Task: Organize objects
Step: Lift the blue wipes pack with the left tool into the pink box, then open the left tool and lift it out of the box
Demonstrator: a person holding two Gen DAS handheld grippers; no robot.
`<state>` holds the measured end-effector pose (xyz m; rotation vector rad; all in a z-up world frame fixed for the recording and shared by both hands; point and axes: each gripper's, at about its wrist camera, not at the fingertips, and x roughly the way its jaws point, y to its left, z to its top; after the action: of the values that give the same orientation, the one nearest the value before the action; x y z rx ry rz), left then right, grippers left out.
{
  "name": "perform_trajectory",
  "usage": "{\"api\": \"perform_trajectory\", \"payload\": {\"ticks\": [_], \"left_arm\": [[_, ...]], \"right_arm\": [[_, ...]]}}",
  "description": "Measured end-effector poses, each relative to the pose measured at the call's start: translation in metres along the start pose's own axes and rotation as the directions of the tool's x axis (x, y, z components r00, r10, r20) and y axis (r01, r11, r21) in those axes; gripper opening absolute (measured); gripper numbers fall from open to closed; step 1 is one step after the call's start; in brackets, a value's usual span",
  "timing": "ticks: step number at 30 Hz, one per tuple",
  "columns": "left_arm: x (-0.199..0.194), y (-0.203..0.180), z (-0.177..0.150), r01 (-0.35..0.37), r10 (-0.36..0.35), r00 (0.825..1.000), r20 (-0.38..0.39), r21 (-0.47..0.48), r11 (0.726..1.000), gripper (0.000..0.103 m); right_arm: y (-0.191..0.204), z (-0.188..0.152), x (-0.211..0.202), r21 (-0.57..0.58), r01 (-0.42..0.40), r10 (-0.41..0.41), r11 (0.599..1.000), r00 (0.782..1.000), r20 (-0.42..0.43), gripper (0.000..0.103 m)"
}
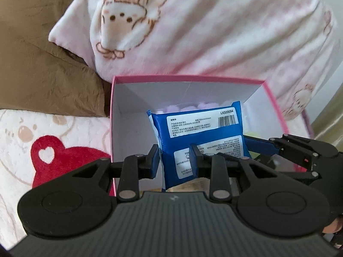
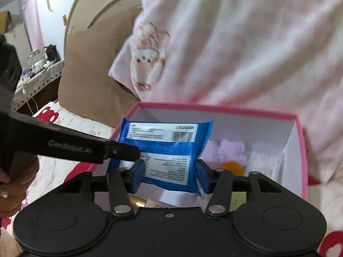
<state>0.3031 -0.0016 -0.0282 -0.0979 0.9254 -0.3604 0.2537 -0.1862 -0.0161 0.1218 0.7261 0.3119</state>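
Progress looks partial: both the left gripper (image 1: 174, 159) and the right gripper (image 2: 170, 174) clamp the blue wipes packet (image 2: 165, 150), which hangs between their fingers above the pink box (image 2: 300, 141), not yet released inside.

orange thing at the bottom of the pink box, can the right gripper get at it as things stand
Probably not yet: the right gripper has the blue packet between its fingers, above the orange thing in the pink box.

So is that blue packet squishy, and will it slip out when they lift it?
Probably squishy: the blue packet bulges and creases between the right hand-held gripper pads. Its glossy wrapper looks slippery, though the left hand-held gripper pinches its edge too. Likely light, as it sags little over the pink box.
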Motion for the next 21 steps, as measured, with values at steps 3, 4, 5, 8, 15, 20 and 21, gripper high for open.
{"api": "perform_trajectory", "payload": {"ticks": [3,4,5,8,15,20,21], "left_arm": [[0.011,-0.006,0.002,-0.045,0.047,0.998,-0.033,0.032,0.998,0.028],[0.014,-0.009,0.003,-0.062,0.064,0.997,-0.042,0.047,0.997,0.028],[0.016,-0.011,0.004,-0.08,0.083,0.996,-0.044,0.064,0.995,0.028],[0.019,-0.017,0.003,-0.13,0.134,0.991,-0.03,0.104,0.986,0.028],[0.03,-0.014,0.002,-0.154,0.162,0.985,-0.062,0.12,0.981,0.029],[0.03,-0.017,-0.005,-0.186,0.189,0.982,-0.005,0.134,0.973,0.043],[0.028,-0.017,-0.006,-0.186,0.188,0.982,-0.003,0.128,0.974,0.044]], "right_arm": [[-0.012,-0.006,0.01,0.042,-0.01,0.011,0.999,1.0,-0.023,0.046],[-0.014,-0.006,0.014,0.05,-0.01,0.012,0.999,0.999,-0.033,0.044],[-0.016,-0.007,0.018,0.059,-0.008,0.01,0.998,0.999,-0.044,0.042],[-0.019,-0.008,0.028,0.087,-0.019,0.025,0.996,0.997,-0.066,0.035],[-0.02,-0.012,0.044,0.11,-0.007,0.018,0.994,0.994,-0.107,0.029],[-0.023,-0.015,0.052,0.12,0.011,0.005,0.993,0.99,-0.139,0.031],[-0.021,-0.016,0.049,0.113,0.013,0.002,0.994,0.991,-0.136,0.032]]}}
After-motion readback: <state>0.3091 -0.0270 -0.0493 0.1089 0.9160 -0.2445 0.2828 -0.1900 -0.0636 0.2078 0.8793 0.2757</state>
